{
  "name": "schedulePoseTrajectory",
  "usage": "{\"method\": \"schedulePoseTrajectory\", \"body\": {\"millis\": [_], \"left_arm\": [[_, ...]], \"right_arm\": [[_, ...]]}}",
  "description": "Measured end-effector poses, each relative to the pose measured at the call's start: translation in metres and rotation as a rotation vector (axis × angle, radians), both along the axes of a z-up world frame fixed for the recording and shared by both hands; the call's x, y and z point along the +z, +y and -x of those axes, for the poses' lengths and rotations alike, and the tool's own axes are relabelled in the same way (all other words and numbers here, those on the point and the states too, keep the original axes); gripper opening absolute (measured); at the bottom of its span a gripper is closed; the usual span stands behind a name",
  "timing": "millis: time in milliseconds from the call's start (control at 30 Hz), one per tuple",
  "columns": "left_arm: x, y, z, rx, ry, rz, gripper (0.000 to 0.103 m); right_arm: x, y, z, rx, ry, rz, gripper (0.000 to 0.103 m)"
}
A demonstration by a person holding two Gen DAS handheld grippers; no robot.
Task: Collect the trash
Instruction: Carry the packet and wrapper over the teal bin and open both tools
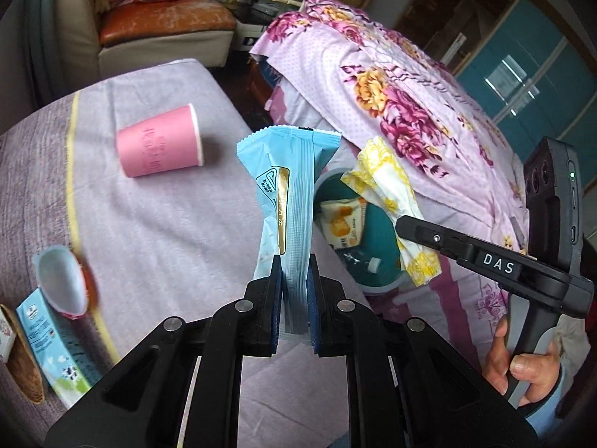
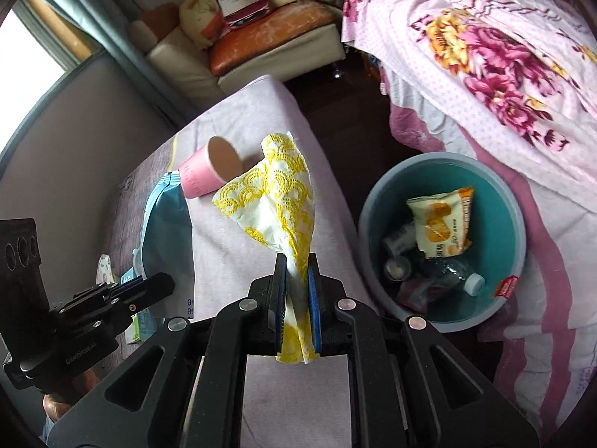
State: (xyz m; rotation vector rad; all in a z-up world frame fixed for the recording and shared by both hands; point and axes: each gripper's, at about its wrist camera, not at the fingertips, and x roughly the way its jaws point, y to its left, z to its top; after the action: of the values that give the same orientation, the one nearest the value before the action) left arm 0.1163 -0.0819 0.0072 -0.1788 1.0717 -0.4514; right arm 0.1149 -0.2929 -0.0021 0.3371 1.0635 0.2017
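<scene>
While your left gripper [image 1: 294, 261] is clenched on a light-blue snack wrapper [image 1: 287, 186], the wrapper stands upright out of the jaws, its crimped top edge toward twelve o'clock in the left wrist view. Your right gripper [image 2: 296, 259] is clamped on a crumpled white-and-yellow napkin [image 2: 278, 201], which fans out above the pads and also hangs a little below them.

From the right wrist view, the teal waste bin [image 2: 507, 201] sits at about three o'clock of the napkin, down on the floor between the lilac-covered surface [image 2: 238, 119] and the floral bedspread [image 2: 485, 37]. It already holds a yellow snack bag [image 2: 442, 224], a clear bottle with a white cap [image 2: 474, 283] and some smaller bits I cannot make out.

Trash remains on the lilac cover — a pink paper cup [image 1: 160, 142] lies on its side at ten o'clock of the blue wrapper in the left view, and at eight o'clock lie a pale torn cup-like piece [image 1: 59, 280] and a small blue-and-green carton [image 1: 56, 351].

In the left view, your right hand [image 1: 522, 358] grips its tool's handle at four o'clock, with the napkin hanging over the bin's rim area — the bin shows just behind the blue wrapper at three o'clock.
</scene>
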Motion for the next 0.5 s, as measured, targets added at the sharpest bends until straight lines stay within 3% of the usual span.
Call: {"method": "schedulePoseTrajectory", "body": {"millis": [233,500], "left_arm": [[-0.014,-0.054,-0.019,-0.063,0.034,0.004,0.013],[-0.032,-0.095,-0.036,-0.107,0.072,-0.017,0.013]], "right_arm": [[-0.007,-0.067,0.002,-0.118,0.0,-0.003,0.012],[-0.023,-0.103,-0.002,-0.165,0.025,-0.014,0.012]]}}
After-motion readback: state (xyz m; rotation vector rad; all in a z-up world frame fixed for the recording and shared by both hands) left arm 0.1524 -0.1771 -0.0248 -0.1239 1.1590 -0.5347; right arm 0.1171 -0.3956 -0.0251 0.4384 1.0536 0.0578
